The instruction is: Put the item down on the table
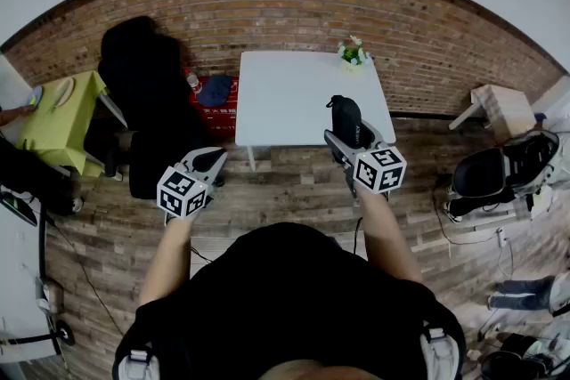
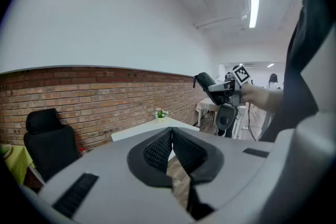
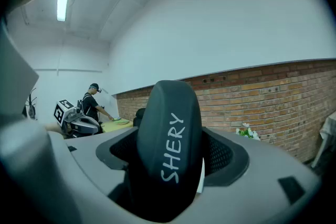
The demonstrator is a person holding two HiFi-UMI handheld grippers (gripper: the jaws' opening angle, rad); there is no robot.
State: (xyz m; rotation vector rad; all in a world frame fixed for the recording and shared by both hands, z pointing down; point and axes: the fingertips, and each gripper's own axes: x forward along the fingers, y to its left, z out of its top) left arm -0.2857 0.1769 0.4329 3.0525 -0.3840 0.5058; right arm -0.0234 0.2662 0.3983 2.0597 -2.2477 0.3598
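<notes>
Right gripper (image 1: 344, 140) was clamped on the black, oval, hard-shell case with white "SHERY" lettering (image 3: 170, 149). The case stood roughly upright between the jaws, at the near right corner of the white rectangular table (image 1: 285, 93). It was not set down yet. Left gripper (image 1: 203, 161) was off the table's near left side, jaws closed together on nothing.

My read for the put-down:
- Carry the case further in over the table. It sat right at the near edge, so an early release risks it tipping off.
- Lower it until the bottom end touches, then lay it on its long side. It's a rounded shell and likely won't stand.
- Open the jaws only once it's resting, then back straight out.
- Stay clear of the small pot of white flowers (image 1: 354, 53) at the table's far right corner.

Not readable:
- The case's lower end was buried in the jaws.
- No view gave the gap between case and tabletop.
- In the right gripper view the case blocked most of the table.
</notes>
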